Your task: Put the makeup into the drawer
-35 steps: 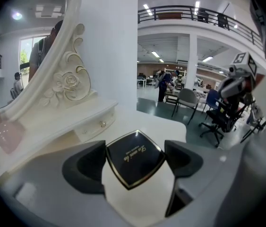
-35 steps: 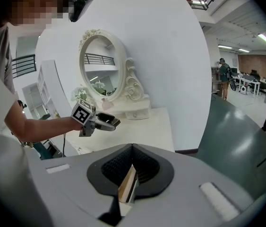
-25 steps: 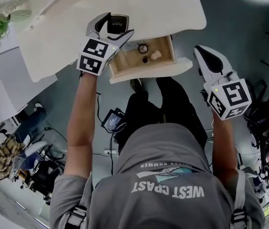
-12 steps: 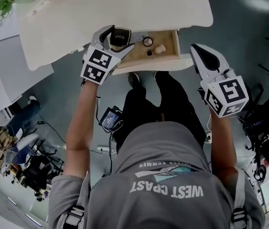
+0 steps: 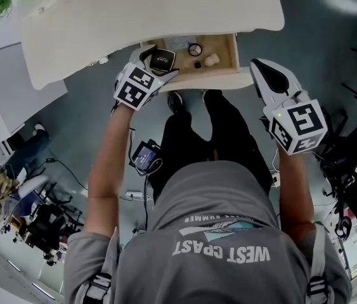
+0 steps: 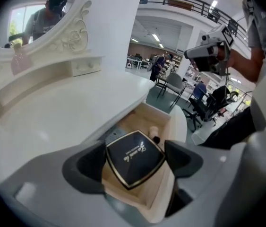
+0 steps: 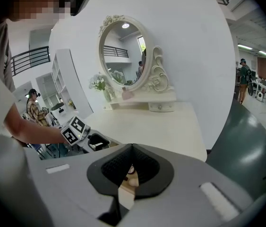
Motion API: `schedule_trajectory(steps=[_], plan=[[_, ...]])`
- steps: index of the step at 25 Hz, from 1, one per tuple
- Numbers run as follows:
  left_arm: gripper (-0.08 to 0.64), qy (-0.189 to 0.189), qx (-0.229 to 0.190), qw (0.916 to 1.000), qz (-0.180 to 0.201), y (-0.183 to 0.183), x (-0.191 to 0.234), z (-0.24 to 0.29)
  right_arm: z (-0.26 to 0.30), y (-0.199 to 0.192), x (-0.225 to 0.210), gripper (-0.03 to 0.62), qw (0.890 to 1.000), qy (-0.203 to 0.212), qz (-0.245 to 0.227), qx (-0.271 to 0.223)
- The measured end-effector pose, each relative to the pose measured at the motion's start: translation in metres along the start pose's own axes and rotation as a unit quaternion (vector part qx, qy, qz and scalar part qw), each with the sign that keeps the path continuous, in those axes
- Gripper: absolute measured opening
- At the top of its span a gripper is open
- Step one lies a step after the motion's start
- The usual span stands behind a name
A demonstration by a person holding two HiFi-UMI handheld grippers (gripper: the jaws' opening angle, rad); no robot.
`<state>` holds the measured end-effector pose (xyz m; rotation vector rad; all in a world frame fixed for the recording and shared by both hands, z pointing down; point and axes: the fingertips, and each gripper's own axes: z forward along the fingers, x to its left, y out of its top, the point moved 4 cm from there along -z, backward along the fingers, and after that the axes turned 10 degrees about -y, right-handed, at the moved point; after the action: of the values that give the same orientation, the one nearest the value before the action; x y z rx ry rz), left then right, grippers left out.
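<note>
i report the left hand-held gripper [image 5: 156, 65] clamped on the makeup compact [image 6: 134, 157], its pads bearing on two opposite sides. the compact hangs over the 9 o'clock end of the open drawer [image 5: 234, 50], not yet set down. the right hand-held gripper [image 5: 262, 68] is closed on nothing and sits off the drawer's 3 o'clock corner, apart from it. in my judgement the step in hand is the lowering: keep the compact level, bring it down onto bare drawer floor at the 9 o'clock end, and open only once it rests flat. the ring-shaped item [image 5: 194, 49] and cream rounded piece [image 5: 212, 60] lie toward the centre and should stay untouched. the compact is a flat, rounded square, glossy black with a gold rim and gold script. the drawer is pale raw wood inside, under a smooth white surface [image 5: 165, 5].
</note>
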<state>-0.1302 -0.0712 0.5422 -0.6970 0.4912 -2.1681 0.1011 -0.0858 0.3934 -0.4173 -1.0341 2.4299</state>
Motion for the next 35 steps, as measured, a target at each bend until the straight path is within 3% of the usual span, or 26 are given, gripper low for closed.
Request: schedule_trajectory(steps=[19,35], plan=[[0.391,-0.063,0.101,0.9928,-0.015,-0.03,0.004,0.06,0.012,-0.017,-0.008,0.003,1.0,-0.002,0.009,0.028],[0.396,-0.081,0.14,0.9869,-0.011,-0.04,0.009,0.078,0.014,-0.022,-0.009,0.003,0.999,0.003,0.016,0.037]])
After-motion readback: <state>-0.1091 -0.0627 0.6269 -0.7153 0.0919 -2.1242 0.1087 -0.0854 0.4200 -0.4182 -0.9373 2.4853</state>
